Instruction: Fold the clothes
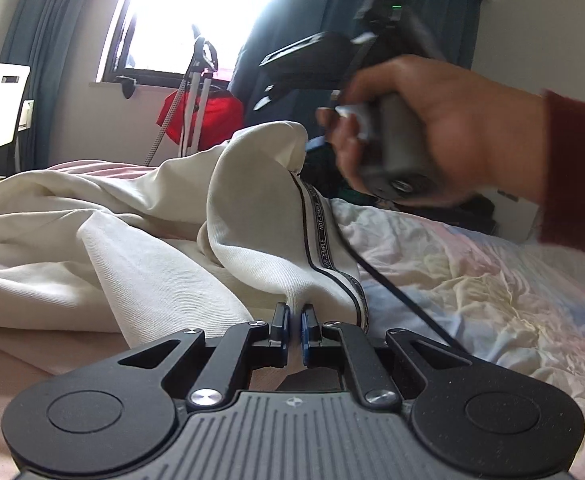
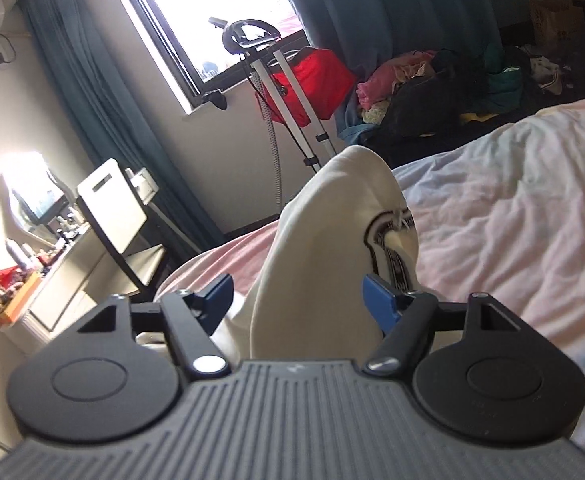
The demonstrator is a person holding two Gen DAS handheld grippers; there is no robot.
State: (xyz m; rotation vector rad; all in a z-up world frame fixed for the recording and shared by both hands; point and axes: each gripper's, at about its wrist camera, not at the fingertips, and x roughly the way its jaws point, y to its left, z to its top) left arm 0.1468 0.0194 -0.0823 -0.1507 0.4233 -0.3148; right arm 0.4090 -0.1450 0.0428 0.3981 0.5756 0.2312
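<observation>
A cream garment (image 1: 140, 236) with a black-and-white lettered side stripe (image 1: 324, 236) lies crumpled on the bed. My left gripper (image 1: 295, 320) is shut on a fold of its fabric near the stripe. The right gripper (image 1: 332, 68), held in a hand, hovers above the raised peak of the garment in the left wrist view. In the right wrist view, my right gripper (image 2: 298, 300) is open, its blue pads on either side of a raised hump of the cream garment (image 2: 324, 248), not pinching it.
The bed has a pink and pale patterned sheet (image 1: 472, 280). A chair (image 2: 116, 216) and cluttered desk (image 2: 24, 280) stand left. A red bag on a stand (image 2: 312, 80) is under the window. A pile of clothes (image 2: 432, 88) lies beyond the bed.
</observation>
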